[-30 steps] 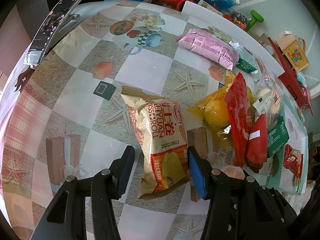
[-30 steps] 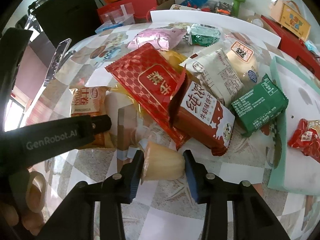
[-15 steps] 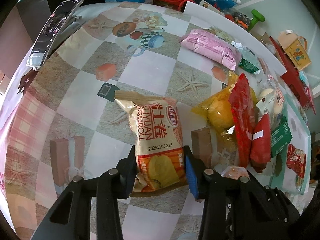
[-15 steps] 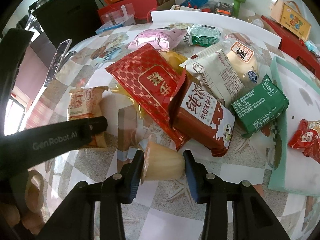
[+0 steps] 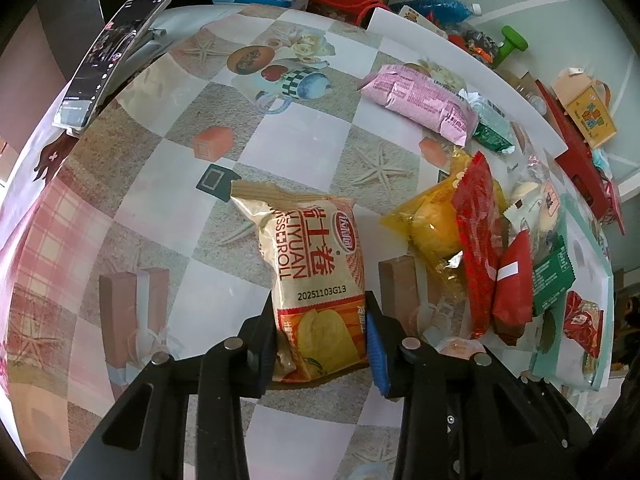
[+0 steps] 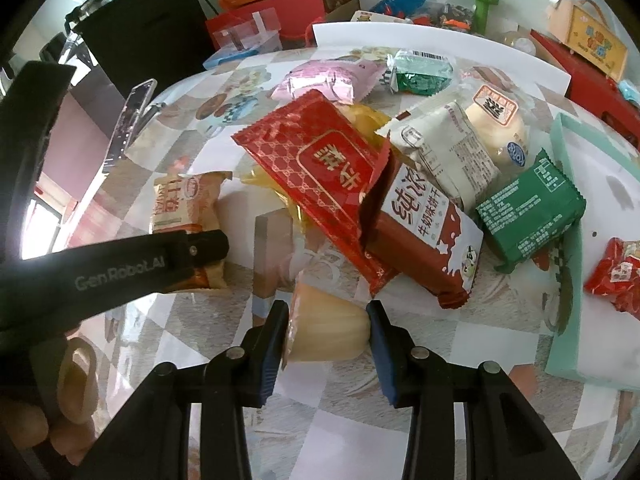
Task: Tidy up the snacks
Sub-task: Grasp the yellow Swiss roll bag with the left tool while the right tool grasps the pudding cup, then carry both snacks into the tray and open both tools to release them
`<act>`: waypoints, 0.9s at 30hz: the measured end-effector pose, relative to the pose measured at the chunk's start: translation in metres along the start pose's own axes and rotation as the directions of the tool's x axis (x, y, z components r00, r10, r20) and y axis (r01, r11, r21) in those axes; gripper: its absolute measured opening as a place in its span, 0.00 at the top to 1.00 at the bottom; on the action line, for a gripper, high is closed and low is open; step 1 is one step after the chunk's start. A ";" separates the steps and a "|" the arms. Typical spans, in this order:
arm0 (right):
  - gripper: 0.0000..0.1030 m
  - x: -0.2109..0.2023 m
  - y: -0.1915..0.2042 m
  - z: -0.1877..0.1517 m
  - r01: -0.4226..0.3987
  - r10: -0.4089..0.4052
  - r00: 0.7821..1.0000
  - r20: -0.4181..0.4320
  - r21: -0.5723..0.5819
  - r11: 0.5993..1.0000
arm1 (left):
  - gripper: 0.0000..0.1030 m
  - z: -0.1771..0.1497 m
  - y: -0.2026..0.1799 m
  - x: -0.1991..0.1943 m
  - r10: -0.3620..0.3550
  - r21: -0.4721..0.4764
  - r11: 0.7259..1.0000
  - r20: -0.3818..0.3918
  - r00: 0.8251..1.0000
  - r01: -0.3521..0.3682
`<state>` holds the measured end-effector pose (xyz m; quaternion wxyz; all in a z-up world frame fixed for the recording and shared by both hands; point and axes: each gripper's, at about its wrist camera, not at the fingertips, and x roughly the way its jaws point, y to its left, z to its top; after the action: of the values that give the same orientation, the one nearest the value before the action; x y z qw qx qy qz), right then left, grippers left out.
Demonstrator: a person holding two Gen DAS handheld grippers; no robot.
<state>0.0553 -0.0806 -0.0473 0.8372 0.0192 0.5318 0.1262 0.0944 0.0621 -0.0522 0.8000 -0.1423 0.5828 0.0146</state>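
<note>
My left gripper (image 5: 322,340) is shut on the near end of a beige and orange Swiss roll packet (image 5: 312,264), which lies on the patterned tablecloth. The same packet (image 6: 186,216) shows in the right wrist view under the left gripper's arm (image 6: 120,268). My right gripper (image 6: 328,332) is shut on a pale yellow jelly cup (image 6: 326,330) just above the table. A pile of snacks lies beyond: a red packet (image 6: 316,172), a red and white milk biscuit packet (image 6: 424,232), a green packet (image 6: 528,208).
A teal tray (image 6: 568,280) at the right holds a red snack (image 6: 616,272). A pink packet (image 5: 420,100) and a white board (image 5: 460,56) lie at the back. A phone on a stand (image 5: 108,60) is at the far left. Boxes stand behind the table.
My left gripper has closed from open onto the Swiss roll packet's near end. My right gripper has kept hold of the jelly cup and barely moved.
</note>
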 end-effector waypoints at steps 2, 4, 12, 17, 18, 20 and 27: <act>0.59 -0.004 0.000 0.000 -0.007 0.007 1.000 0.010 0.000 1.000 | 0.62 -0.002 0.000 -0.004 -0.002 -0.002 1.000 0.006 1.000 0.002; 0.59 -0.009 0.000 0.000 -0.011 0.011 1.000 0.023 0.001 1.000 | 0.62 -0.003 0.002 -0.009 -0.007 -0.005 1.000 0.016 1.000 0.008; 0.59 -0.034 0.001 0.002 -0.027 0.026 0.995 0.092 0.009 1.000 | 0.62 -0.010 0.006 -0.039 -0.033 -0.012 0.999 0.079 0.996 0.034; 0.59 -0.054 -0.002 0.004 -0.029 0.025 0.988 0.155 0.026 0.999 | 0.62 -0.011 0.005 -0.059 -0.048 -0.012 0.999 0.129 0.990 0.050; 0.59 -0.058 -0.003 0.005 -0.028 0.022 0.986 0.165 0.031 0.999 | 0.62 -0.008 0.004 -0.059 -0.050 -0.012 0.999 0.136 0.989 0.052; 0.59 -0.066 -0.007 0.005 -0.017 0.008 0.982 0.188 0.045 0.999 | 0.62 -0.009 0.003 -0.065 -0.056 -0.007 0.998 0.148 0.987 0.058; 0.59 -0.077 -0.038 0.007 0.036 -0.061 0.975 0.211 0.122 0.992 | 0.62 -0.009 -0.010 -0.071 -0.081 0.023 0.997 0.174 0.981 0.078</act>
<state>0.0374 -0.1343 0.0179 0.8900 0.0689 0.4451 0.0716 0.0652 0.0602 0.0143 0.8490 -0.1571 0.5044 -0.0095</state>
